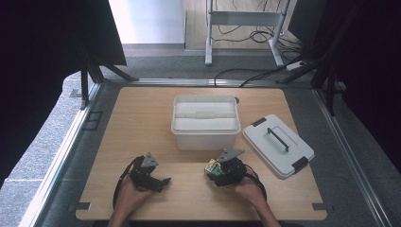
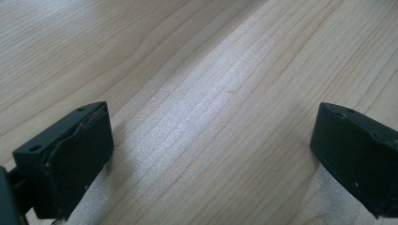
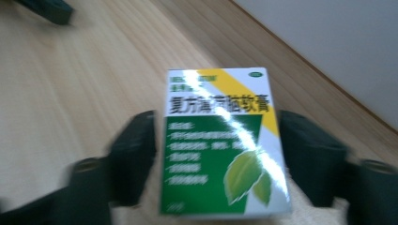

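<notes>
Wood-grain tabletop (image 1: 142,118) runs across the high view, and at its lower left the left gripper (image 1: 160,182) sits low over bare wood in a person's hand. In the left gripper view its two black jaws stand far apart at the lower corners of the frame, with nothing between them but pale grain.

Toward the middle, in the upper half of the high view, a white plastic storage box (image 1: 206,139) stands uncovered, and its grey-white lid (image 1: 265,146) with a dark handle and dark clips lies flat at the right, apart from it.

Lower centre-right of that view, the right gripper (image 1: 213,169) has a small carton at its tip. In the right gripper view the ointment box (image 3: 220,140) fills the middle of the frame: a flat, glossy cardboard carton, white along the top with a yellow diagonal band, dark green Chinese characters beneath it, then a deep green panel carrying white lines of text and two light green leaves at its lower right. It lies face up on the table, between the two black jaws. One jaw stands at each long edge, about level with the green panel; the blur hides whether the pads press on the carton, so I cannot tell if it is gripped.
</notes>
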Tool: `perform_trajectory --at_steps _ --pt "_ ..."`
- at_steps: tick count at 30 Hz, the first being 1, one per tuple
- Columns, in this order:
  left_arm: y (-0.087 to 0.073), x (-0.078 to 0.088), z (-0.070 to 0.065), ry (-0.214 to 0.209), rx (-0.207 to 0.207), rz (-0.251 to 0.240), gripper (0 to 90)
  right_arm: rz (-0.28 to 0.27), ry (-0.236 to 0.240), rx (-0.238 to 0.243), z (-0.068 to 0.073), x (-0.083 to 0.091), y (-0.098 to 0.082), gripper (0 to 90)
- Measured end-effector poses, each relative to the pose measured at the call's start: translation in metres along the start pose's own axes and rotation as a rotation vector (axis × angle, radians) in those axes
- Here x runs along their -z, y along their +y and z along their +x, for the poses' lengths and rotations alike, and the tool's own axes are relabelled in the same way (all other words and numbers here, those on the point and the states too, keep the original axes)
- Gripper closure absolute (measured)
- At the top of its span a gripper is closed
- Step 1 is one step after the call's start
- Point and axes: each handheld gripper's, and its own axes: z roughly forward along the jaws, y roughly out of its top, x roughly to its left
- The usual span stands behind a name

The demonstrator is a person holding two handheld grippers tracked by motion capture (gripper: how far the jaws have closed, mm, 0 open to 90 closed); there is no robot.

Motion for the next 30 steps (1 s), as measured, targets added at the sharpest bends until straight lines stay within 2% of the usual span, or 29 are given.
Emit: perform_trajectory --at_steps 1,5,7,16,21,25,30 --pt "0.000 0.000 0.000 0.000 0.000 -0.001 0.0 0.000 0.007 -0.002 -0.001 -0.001 0.000 43.3" --pt "0.000 0.000 0.000 0.000 0.000 0.000 0.0 0.003 -0.005 -0.005 0.003 0.002 0.001 44.1" --pt "0.000 0.000 0.000 0.000 0.000 0.000 0.0 -0.011 0.010 -0.007 0.006 0.006 0.003 44.1" --pt "0.000 0.000 0.000 0.001 -0.002 -0.001 0.0 -0.044 0.023 0.025 0.023 0.039 0.017 44.1" --pt "0.000 0.000 0.000 0.001 -0.002 -0.001 0.0 -0.035 0.031 0.037 0.034 0.051 0.010 44.1" --pt "0.000 0.000 0.000 0.006 0.004 -0.002 0.0 -0.034 0.035 0.045 0.049 0.063 -0.005 44.2" --pt "0.000 0.000 -0.001 0.007 0.005 -0.002 0.0 -0.029 0.042 0.038 0.058 0.067 -0.020 44.1"
